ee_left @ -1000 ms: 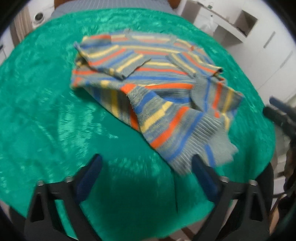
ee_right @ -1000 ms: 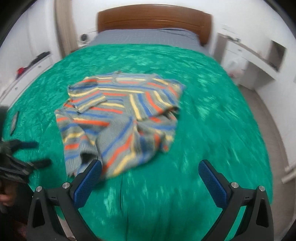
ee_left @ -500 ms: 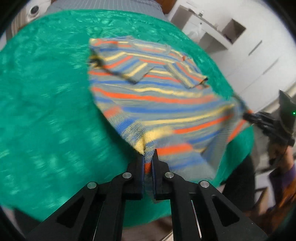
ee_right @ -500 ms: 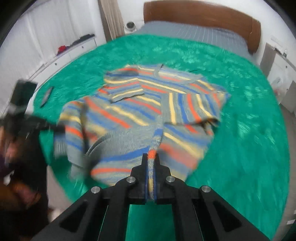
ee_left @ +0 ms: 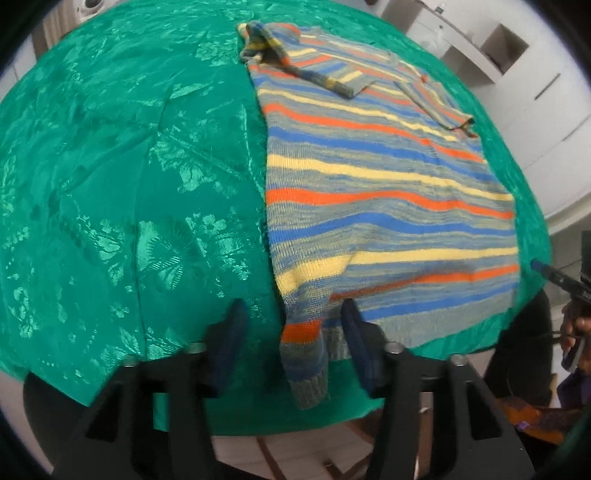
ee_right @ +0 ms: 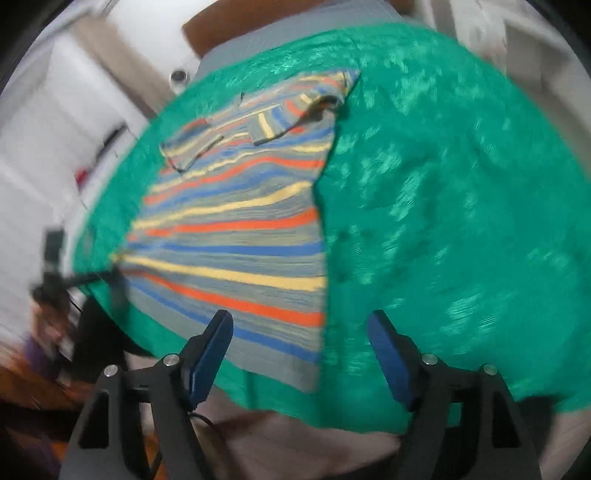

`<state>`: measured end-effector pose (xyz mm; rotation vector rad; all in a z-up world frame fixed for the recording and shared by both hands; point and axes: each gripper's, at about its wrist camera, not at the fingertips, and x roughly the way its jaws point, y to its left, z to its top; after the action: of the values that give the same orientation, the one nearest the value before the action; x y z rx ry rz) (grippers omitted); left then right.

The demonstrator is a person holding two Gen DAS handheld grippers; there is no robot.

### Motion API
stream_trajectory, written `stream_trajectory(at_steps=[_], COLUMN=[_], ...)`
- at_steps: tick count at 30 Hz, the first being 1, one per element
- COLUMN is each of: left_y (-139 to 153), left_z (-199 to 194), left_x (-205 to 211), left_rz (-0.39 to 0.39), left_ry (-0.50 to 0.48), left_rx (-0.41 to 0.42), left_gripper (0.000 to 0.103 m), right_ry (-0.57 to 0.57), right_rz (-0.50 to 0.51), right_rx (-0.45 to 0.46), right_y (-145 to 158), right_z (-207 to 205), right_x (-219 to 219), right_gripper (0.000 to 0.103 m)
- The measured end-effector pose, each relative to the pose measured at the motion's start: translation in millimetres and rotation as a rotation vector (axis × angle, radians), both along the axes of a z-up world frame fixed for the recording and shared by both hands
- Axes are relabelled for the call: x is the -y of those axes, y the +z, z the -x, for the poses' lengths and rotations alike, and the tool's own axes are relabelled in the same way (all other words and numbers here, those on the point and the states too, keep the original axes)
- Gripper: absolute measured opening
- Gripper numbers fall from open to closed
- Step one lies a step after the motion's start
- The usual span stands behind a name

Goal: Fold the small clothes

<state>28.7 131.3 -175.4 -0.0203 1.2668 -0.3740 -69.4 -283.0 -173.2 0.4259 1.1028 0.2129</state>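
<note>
A small striped knit sweater [ee_left: 388, 177], grey with orange, blue and yellow bands, lies spread flat on the green bedspread [ee_left: 110, 184], both sleeves folded in over its chest. Its hem hangs a little over the near bed edge. My left gripper [ee_left: 291, 332] is open, with the sweater's near left hem corner lying between its fingers, untouched. In the right wrist view the sweater [ee_right: 236, 229] shows blurred, and my right gripper [ee_right: 299, 350] is open just above the near right hem corner. The right gripper's tip [ee_left: 546, 269] also shows in the left wrist view.
The bed's near edge [ee_left: 295, 421] drops off below the hem. A wooden headboard [ee_right: 258, 22] stands at the far end. White shelves and cupboards [ee_left: 517, 55] stand to the right of the bed, and a low white unit [ee_right: 74, 140] to the left.
Both grippers shut on the sweater's hem corners half a second ago, pulled the hem toward the near bed edge so the body lies flat, and have now opened and let go.
</note>
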Motion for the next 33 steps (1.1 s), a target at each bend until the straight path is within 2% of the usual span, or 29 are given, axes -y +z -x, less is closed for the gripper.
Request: stream_trajectory(at_steps=[1, 2, 3, 4, 5, 6, 8, 10, 12, 14, 16, 17, 19, 20, 21, 24, 26, 28, 29, 31, 33], left_y=[-5.2, -10.5, -14.3, -15.0, -10.5, -3.9, 6.8, 1.9, -17.5, -33.1, -34.6, -30.8, -23.1, -16.9, -7.7, 26.9, 45.7, 60.6, 68.0, 69.4, 73.3], left_z=[0.3, -0.1, 0.0, 2.4, 7.7, 12.4, 19.3, 21.6, 22.0, 22.9, 23.4, 24.3, 27.1, 29.6, 32.3, 37.0, 32.8, 25.0, 19.8, 7.1, 3.3], left_x=[5.3, 11.0, 16.5, 19.4, 20.7, 19.2, 7.7, -0.3, 4.1, 14.8, 19.6, 18.6, 15.5, 10.2, 2.2, -26.4, -39.7, -46.2, -46.7, -39.3, -36.5], left_rz=[-0.016, -0.027, -0.026, -0.02, -0.045, -0.07, -0.072, -0.072, -0.106, -0.17, -0.206, -0.216, -0.23, -0.236, -0.245, -0.208, -0.186, -0.188, -0.187, -0.18, -0.144], left_ry=[-0.011, -0.023, -0.036, -0.046, -0.047, -0.05, -0.029, -0.001, -0.006, -0.015, -0.016, -0.01, -0.005, 0.004, 0.024, 0.101, 0.157, 0.202, 0.222, 0.247, 0.268], left_rx=[-0.007, -0.018, -0.037, -0.054, -0.034, -0.013, 0.003, -0.015, -0.048, -0.041, -0.025, -0.024, -0.017, -0.012, 0.003, 0.075, 0.122, 0.18, 0.213, 0.238, 0.248], left_gripper=[0.056, 0.03, 0.005, 0.003, 0.003, 0.003, 0.003, 0.002, 0.002, 0.003, 0.004, 0.01, 0.02, 0.035, 0.05, 0.065, 0.068, 0.068, 0.068, 0.068, 0.068], right_ry=[0.008, 0.018, 0.038, 0.054, 0.061, 0.069, 0.085, 0.07, 0.041, 0.03, 0.015, 0.009, 0.027, 0.037, 0.041, 0.053, 0.08, 0.139, 0.189, 0.288, 0.369], right_rz=[-0.005, -0.004, -0.016, -0.015, 0.014, 0.047, 0.144, 0.192, 0.191, 0.205, 0.217, 0.214, 0.213, 0.223, 0.237, 0.393, 0.509, 0.555, 0.559, 0.542, 0.494], right_rx=[-0.041, -0.083, -0.116, -0.12, -0.109, -0.102, -0.073, -0.072, -0.122, -0.194, -0.189, -0.19, -0.192, -0.204, -0.209, -0.127, -0.024, 0.084, 0.125, 0.156, 0.156], right_y=[-14.3, -26.2, -35.0, -36.6, -29.6, -20.9, 8.6, 17.1, -2.7, -41.9, -53.6, -51.6, -42.1, -35.4, -27.6, 29.5, 76.4, 111.9, 119.9, 114.0, 89.7], right_z=[-5.9, -9.2, -13.3, -14.3, -13.1, -10.4, -0.4, 4.2, 1.1, -6.8, -12.0, -13.1, -13.0, -11.6, -9.3, -15.8, -41.4, -78.7, -103.1, -150.2, -204.7], right_x=[-7.0, -10.8, -15.1, -20.0, -23.9, -26.9, -32.0, -29.8, -24.6, -26.5, -28.4, -28.5, -30.4, -29.1, -26.6, -18.4, -20.8, -36.0, -46.4, -69.1, -98.7], right_gripper=[0.075, 0.065, 0.03, 0.01, 0.005, 0.005, 0.005, 0.005, 0.004, 0.004, 0.004, 0.005, 0.009, 0.023, 0.033, 0.042, 0.049, 0.062, 0.069, 0.072, 0.071])
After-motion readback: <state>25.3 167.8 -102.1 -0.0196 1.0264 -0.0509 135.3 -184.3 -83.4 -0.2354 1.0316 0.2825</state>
